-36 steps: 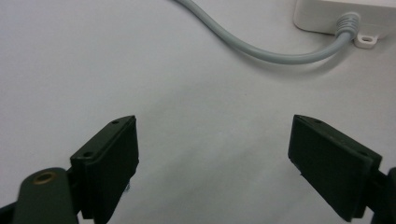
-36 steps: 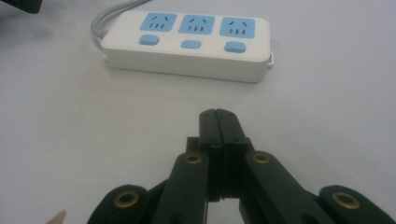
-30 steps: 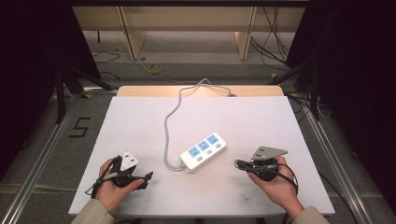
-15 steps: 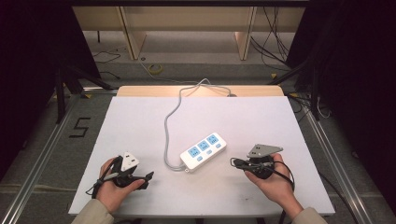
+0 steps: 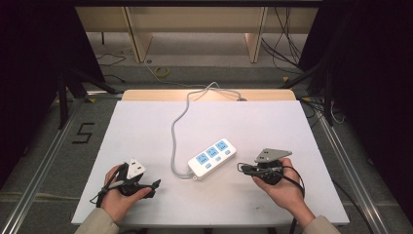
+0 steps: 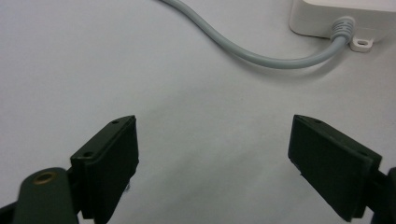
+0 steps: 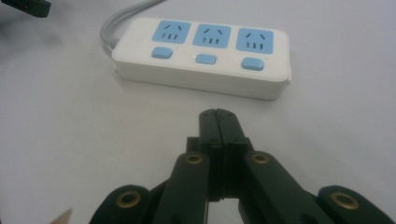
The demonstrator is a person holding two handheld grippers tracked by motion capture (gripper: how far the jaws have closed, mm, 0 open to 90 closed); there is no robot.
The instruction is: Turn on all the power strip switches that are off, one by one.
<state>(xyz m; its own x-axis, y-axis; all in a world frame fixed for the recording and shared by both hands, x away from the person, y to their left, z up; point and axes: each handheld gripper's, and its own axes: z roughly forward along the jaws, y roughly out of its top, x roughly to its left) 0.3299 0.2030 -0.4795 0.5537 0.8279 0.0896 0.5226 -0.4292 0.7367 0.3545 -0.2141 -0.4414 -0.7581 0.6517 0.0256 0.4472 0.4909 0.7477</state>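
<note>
Strip ahead: white plastic three-socket power strip with blue buttons (image 7: pixel 201 56) lies crosswise at twelve o'clock of my clenched, empty right gripper (image 7: pixel 217 114), the nearer one; left gripper (image 6: pixel 212 154) spread wide, holding nothing.

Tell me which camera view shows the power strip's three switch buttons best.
The right gripper view: the power strip lies close ahead of the shut right gripper, and all three blue buttons face the camera. The high view shows the whole strip small, its buttons tiny. The left gripper view catches one corner and the cable.
</note>
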